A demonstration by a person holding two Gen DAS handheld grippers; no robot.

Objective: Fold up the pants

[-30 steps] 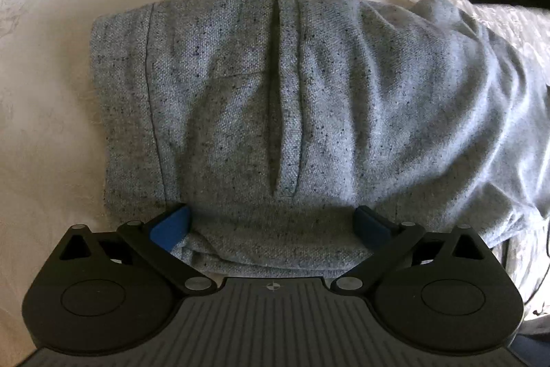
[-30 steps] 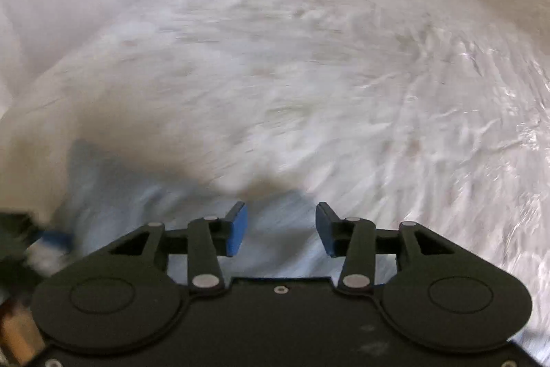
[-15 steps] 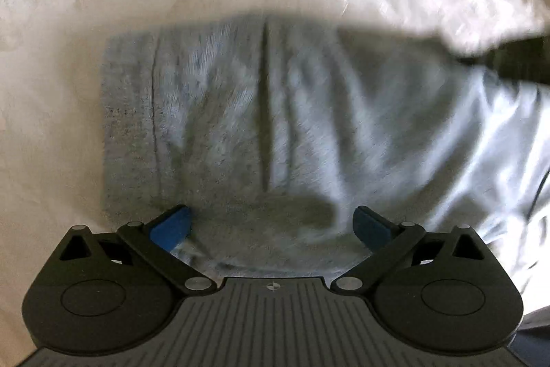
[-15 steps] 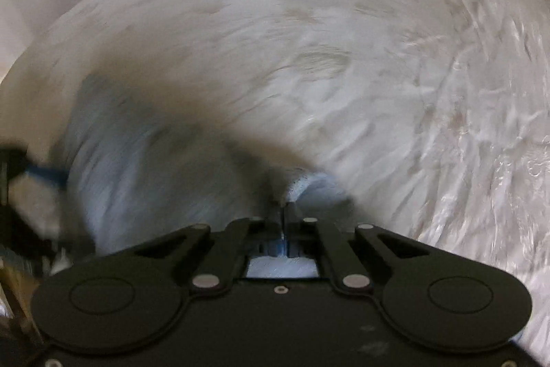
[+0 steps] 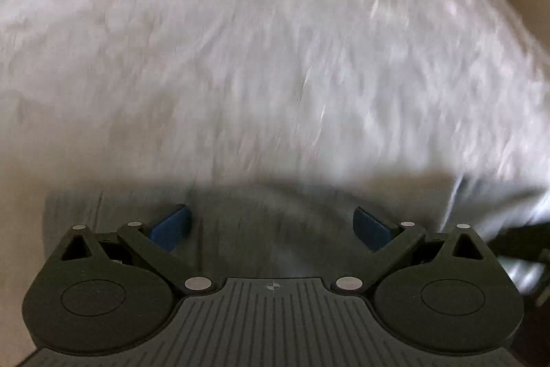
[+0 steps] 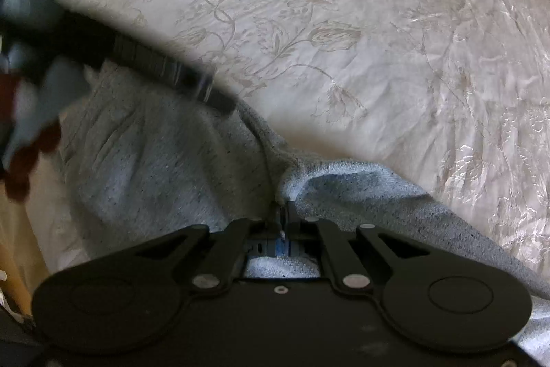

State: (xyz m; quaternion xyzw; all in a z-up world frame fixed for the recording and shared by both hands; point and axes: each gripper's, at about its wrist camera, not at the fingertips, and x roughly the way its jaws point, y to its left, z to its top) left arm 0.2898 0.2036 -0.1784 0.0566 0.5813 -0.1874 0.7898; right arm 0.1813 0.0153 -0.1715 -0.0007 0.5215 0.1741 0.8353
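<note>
Clearly the right gripper (image 6: 282, 212) is the one engaged: its jaws are pinched together on a bunched ridge of the speckled grey-blue knit pants (image 6: 154, 167), which lie on the cream floral-embroidered bedspread (image 6: 343, 40). From that pinch the pants stretch both ways along the near edge of the bedspread, the larger part toward the left gripper's side. The left gripper (image 5: 273, 224), jaws spread wide and holding nothing, hangs over the pants' far-side edge (image 5: 275, 205), with bare bedspread (image 5: 257, 57) beyond. Any fold, I judge, starts from the right hand's pinch.
</note>
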